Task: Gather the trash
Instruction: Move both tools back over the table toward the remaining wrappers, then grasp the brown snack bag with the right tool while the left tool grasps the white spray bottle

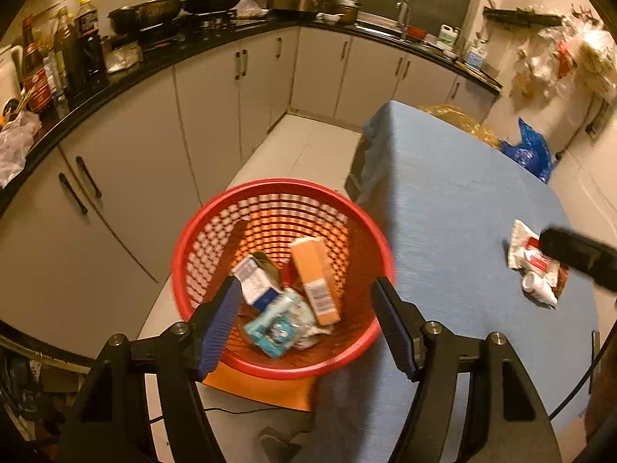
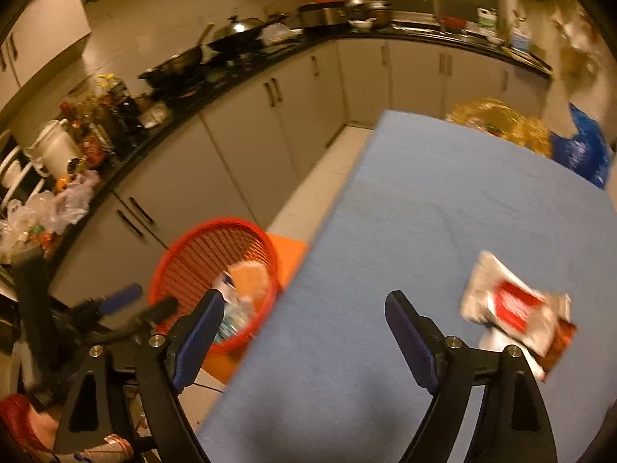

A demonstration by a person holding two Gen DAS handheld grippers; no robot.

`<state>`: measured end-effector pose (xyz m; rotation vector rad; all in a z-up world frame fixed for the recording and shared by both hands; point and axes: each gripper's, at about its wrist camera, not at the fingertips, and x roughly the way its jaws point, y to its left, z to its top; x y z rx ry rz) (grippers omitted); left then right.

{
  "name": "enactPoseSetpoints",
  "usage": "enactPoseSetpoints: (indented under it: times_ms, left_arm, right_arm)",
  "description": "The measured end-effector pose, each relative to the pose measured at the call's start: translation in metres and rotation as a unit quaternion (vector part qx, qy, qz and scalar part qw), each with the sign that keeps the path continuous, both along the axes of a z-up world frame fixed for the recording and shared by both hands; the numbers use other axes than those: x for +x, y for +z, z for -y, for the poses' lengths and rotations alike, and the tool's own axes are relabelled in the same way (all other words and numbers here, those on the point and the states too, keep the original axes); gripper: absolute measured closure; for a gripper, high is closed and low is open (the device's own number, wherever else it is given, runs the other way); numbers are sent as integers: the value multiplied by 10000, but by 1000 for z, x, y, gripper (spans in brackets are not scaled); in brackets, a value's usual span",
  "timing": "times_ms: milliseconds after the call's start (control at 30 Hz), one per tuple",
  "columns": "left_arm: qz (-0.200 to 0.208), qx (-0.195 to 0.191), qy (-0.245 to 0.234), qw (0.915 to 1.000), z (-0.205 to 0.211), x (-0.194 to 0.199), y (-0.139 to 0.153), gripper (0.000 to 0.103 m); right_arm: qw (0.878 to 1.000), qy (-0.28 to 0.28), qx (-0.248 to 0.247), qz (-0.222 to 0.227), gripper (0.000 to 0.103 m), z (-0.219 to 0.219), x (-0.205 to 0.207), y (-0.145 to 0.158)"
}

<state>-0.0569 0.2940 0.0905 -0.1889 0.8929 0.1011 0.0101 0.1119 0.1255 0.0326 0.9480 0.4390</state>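
My left gripper (image 1: 304, 324) gapes empty over the red basket (image 1: 193, 254), my right gripper (image 2: 304, 332) spread beside the crumpled wrapper (image 2: 513, 308) on the blue table (image 2: 424, 200) — approaching off-centre could shove it away.

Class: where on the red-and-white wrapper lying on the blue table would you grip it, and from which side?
Probably the red-and-white wrapper at its raised, crumpled edge toward the right gripper, coming from above: it lies flat on the blue table, so a low side approach finds little to pinch.
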Motion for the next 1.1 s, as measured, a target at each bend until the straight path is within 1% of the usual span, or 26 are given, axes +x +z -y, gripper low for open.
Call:
enactPoseSetpoints:
  times_ms: [200, 333, 400, 500, 567, 667, 767, 800, 900, 1000, 1100]
  left_arm:
    - [-12, 67, -408, 9991, 47, -1, 3, 35]
    - [-50, 105, -744, 9972, 84, -4, 4, 35]
    - [-82, 105, -914, 9957, 102, -6, 3, 35]
    - [-85, 155, -1158, 9931, 126, -9, 4, 35]
    - [-95, 179, -1310, 9912, 140, -10, 6, 35]
    - [-115, 201, -1476, 9888, 155, -11, 8, 35]
    - [-153, 273, -1633, 9861, 169, -15, 9, 35]
    - [-177, 299, -1671, 9853, 172, -18, 8, 34]
    - [-225, 371, -1713, 9843, 180, -24, 8, 34]
    - [-269, 429, -1671, 9846, 178, -30, 7, 34]
    - [-342, 477, -1521, 9866, 172, -34, 6, 34]
  right_arm:
    - [9991, -380, 152, -70, 15, 62, -22, -6]
    - [9967, -773, 203, -167, 19, 108, -35, -13]
    - [9945, -967, 310, -257, 20, 133, -41, -17]
    - [9898, -1340, 377, -286, 20, 172, -48, -21]
    - [9845, -1617, 541, -407, 20, 203, -51, -26]
    - [9783, -1932, 517, -549, 20, 240, -49, -36]
    - [9762, -2010, 451, -681, 25, 259, -42, -47]
    - [9763, -2008, 416, -698, 25, 264, -39, -50]
    - [9775, -1944, 351, -739, 31, 270, -26, -59]
    - [9789, -1858, 346, -777, 31, 271, -6, -66]
    - [9810, -1704, 383, -847, 31, 270, 14, -76]
